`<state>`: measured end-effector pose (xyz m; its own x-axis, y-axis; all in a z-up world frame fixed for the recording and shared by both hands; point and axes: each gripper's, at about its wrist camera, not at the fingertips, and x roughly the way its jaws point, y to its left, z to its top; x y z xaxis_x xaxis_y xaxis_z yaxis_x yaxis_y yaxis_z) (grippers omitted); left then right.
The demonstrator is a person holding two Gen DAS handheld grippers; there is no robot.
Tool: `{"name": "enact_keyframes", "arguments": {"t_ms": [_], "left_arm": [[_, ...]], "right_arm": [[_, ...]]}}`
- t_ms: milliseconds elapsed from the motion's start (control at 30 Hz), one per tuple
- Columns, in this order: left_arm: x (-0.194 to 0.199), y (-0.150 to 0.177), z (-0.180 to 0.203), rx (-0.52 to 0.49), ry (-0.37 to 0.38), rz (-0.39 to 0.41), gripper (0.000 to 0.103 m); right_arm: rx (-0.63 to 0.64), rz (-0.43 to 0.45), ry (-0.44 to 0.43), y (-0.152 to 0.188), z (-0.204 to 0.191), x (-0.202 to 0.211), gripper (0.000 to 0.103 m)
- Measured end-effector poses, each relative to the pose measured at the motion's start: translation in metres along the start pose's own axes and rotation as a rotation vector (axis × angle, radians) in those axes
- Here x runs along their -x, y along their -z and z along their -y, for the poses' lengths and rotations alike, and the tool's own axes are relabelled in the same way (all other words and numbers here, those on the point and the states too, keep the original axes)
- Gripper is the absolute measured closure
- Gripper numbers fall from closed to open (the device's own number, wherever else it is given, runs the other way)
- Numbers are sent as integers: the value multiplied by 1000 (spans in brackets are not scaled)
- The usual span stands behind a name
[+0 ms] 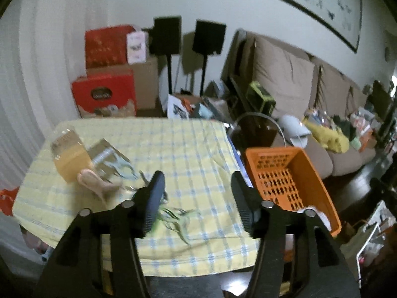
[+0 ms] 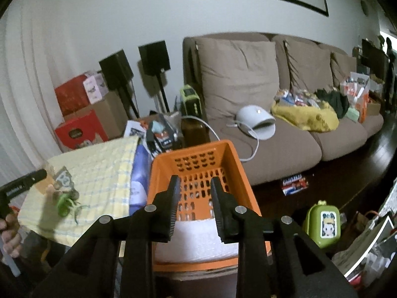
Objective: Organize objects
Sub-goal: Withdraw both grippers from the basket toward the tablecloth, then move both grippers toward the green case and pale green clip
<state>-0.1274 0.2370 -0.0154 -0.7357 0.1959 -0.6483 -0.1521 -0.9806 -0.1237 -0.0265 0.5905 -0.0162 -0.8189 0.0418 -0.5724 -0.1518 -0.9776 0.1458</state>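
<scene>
Grippers hang over a cluttered living-room table (image 1: 193, 149) draped in a yellow checked cloth. The left gripper (image 1: 198, 193) is spread wide and holds nothing, poised above a green stringy toy (image 1: 178, 219) lying on the cloth just beside its left finger. Farther left on the cloth sit a tan box (image 1: 70, 159), a clear-fronted package (image 1: 109, 159) touching it, and a pale pink object (image 1: 95, 182) in front of them, blurred. An orange basket (image 1: 320, 183) stands at the table's right edge. The right gripper (image 2: 194, 206) hovers over that basket, its fingers parted by a moderate gap and empty; a white padded sheet (image 2: 196, 241) lies in the basket's near end. A brown sofa (image 2: 285, 146) piled with bags lines the wall behind.
</scene>
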Motion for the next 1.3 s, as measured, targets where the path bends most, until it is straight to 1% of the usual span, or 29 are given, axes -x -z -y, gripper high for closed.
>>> {"name": "enact_keyframes", "arguments": {"t_ms": [133,200,267,400,500,633,667,767,867,967,1033,1167,1233,1300], "left_arm": [[14,-9,-22,8,-33,38,48],[21,-10,-32,9,-62,54,48],[28,-10,-42,12,-63,59,48],[38,-12,-57,7,-91,70,48],[42,-12,-70,15,-90,67,48],[44,-10,-77,14,-61,50,48],[45,-9,-79,7,-56,49,48],[48,-6,-85,3,-21,34,48],[50,-2,-92,4,36,0,48],[61,-6,-110,48,55,39,48],[62,-8,-123,60,65,44,47],[51,-10,-154,87,65,24,47],[42,-8,-169,106,56,24,47],[34,-5,-185,144,65,24,47]], "right_arm": [[12,33,-22,-4,-9,14,72],[0,45,-63,-7,-13,21,71],[-9,41,-89,-8,-17,22,71],[16,39,-91,-8,-28,23,71],[29,39,-108,-8,-37,25,71],[47,38,-139,-7,-45,23,70],[47,29,-135,-6,-45,21,70],[58,22,-100,-5,-45,17,70],[75,25,-69,-4,-43,15,70],[76,0,-8,-1,-39,7,70],[80,-26,11,3,-40,3,70],[109,-27,34,12,-64,4,70],[128,-22,10,17,-86,4,70],[144,-43,-16,23,-105,-2,70]]}}
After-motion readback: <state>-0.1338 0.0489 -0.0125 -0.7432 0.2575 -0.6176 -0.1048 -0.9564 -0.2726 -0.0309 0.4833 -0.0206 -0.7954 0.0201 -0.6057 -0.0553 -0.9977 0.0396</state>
